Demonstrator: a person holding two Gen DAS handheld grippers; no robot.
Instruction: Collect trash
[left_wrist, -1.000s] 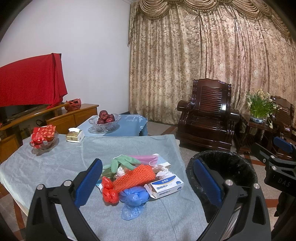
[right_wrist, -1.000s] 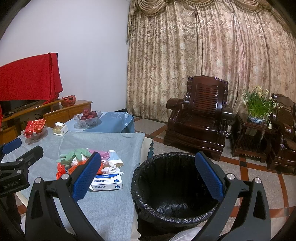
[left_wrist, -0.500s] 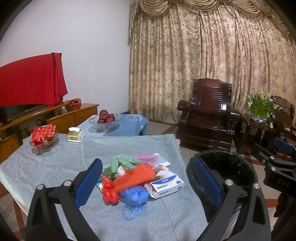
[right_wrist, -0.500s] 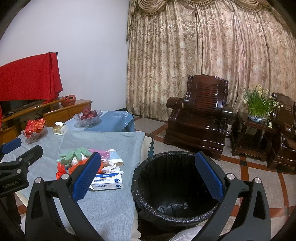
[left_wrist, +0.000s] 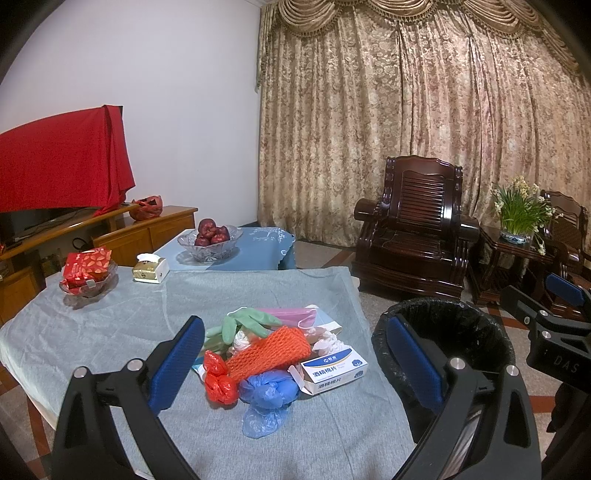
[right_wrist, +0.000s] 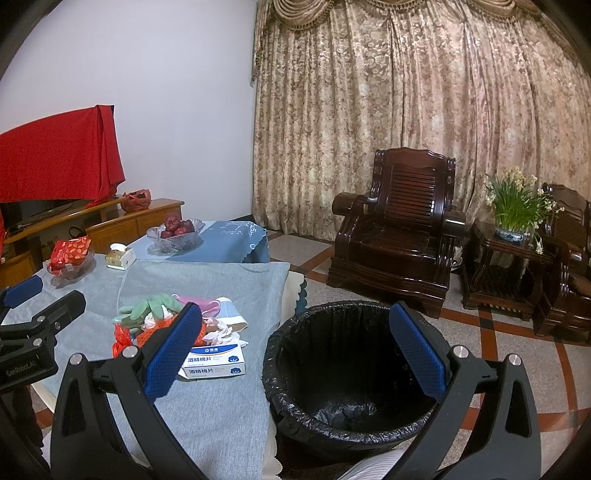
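The trash pile sits untouched on the grey-clothed table, at twelve o'clock from the left gripper, jaws wide and empty. Right gripper, equally agape, hovers over the bin, which looks bare. Everything's left to do!

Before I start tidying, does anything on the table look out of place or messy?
Yes: a heap of trash sits at the grey-clothed table's near end, beside the black-lined bin: a green glove, orange foam net, crumpled red and blue bags, and a white box lying askew. The bin looks empty.
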